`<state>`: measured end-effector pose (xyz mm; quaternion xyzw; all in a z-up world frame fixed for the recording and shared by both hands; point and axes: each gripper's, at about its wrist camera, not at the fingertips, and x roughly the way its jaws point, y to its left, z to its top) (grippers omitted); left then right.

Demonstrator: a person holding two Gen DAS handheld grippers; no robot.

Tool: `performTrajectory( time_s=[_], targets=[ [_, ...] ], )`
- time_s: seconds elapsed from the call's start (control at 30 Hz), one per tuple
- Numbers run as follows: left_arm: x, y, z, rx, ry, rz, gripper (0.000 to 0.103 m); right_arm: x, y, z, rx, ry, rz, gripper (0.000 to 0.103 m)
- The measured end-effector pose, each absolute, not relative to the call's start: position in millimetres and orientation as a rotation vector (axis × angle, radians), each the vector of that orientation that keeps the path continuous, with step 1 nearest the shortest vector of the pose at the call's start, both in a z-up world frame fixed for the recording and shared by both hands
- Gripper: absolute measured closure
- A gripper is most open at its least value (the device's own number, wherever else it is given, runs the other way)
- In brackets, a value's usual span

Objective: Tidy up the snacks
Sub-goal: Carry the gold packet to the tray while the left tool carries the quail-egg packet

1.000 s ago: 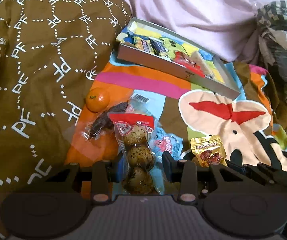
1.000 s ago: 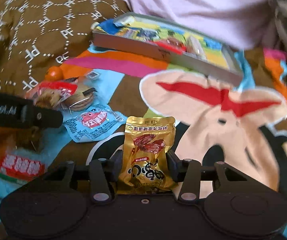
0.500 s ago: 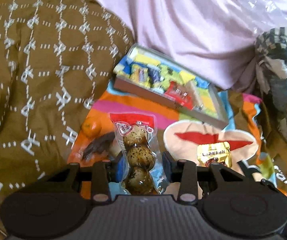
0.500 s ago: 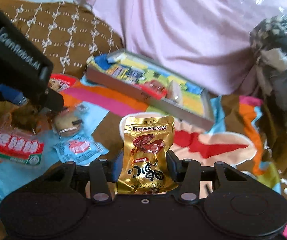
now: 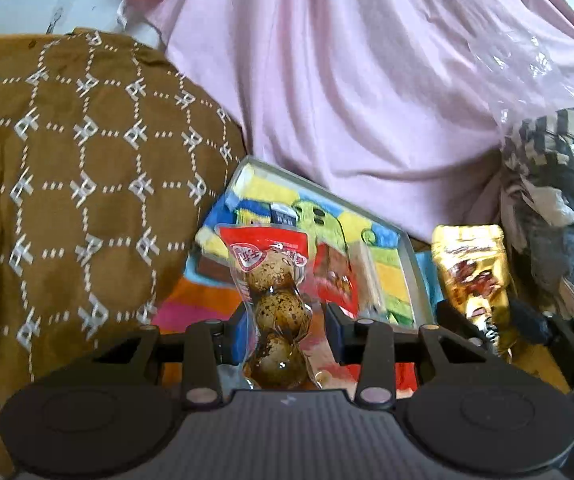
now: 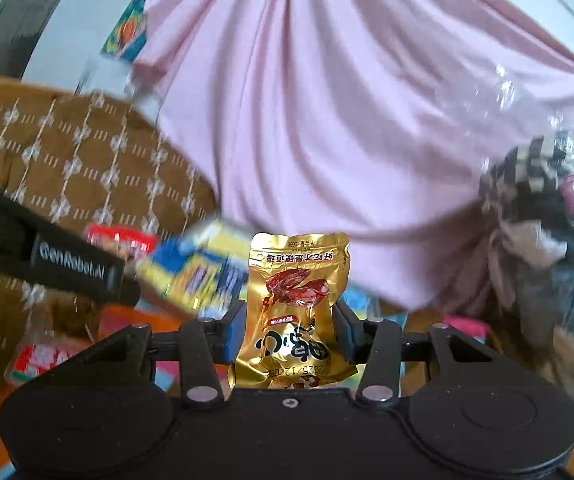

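My left gripper (image 5: 285,330) is shut on a clear packet of speckled quail eggs (image 5: 273,304) with a red top, held up off the bed. Just beyond it lies the grey snack box (image 5: 413,268), with several colourful packets inside. My right gripper (image 6: 287,332) is shut on a gold snack packet (image 6: 297,308), also lifted. That gold packet (image 5: 473,276) and the right gripper show at the right of the left wrist view. The left gripper's black arm (image 6: 75,264) crosses the left of the right wrist view, in front of the blurred box (image 6: 203,272).
A brown patterned quilt (image 5: 67,200) rises on the left. Pink fabric (image 5: 367,92) hangs behind the box. A heap of striped clothes in clear plastic (image 5: 559,208) sits at the right. Loose red-labelled packets (image 6: 43,360) lie on the colourful bedsheet at lower left.
Both grippers have risen from the bedsheet with their packets and moved forward toward the grey box. The orange and loose packets below have dropped out of the left view.
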<state>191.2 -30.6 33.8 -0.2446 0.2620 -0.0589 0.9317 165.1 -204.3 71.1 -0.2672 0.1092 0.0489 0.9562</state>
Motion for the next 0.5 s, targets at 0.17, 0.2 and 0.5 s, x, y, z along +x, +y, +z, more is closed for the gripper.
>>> performTrajectory(
  time_s=[0.17, 0.2, 0.5],
  targets=[
    [232.6, -30.2, 38.5, -0.48, 0.524, -0.103, 0.061, 193.2, -220.7, 58.2, -0.437, 0.13, 0.085, 0.055],
    [241.7, -31.0, 38.9, -0.477, 0.521, -0.098, 0.061, 200.5, -225.1, 54.2, -0.416, 0.122, 0.078, 0.055],
    [331.9, -59.3, 28.0, -0.528, 0.468, -0.106, 0.061, 282.3, -284.0, 26.5, -0.239, 0.095, 0.027, 0.055]
  ],
)
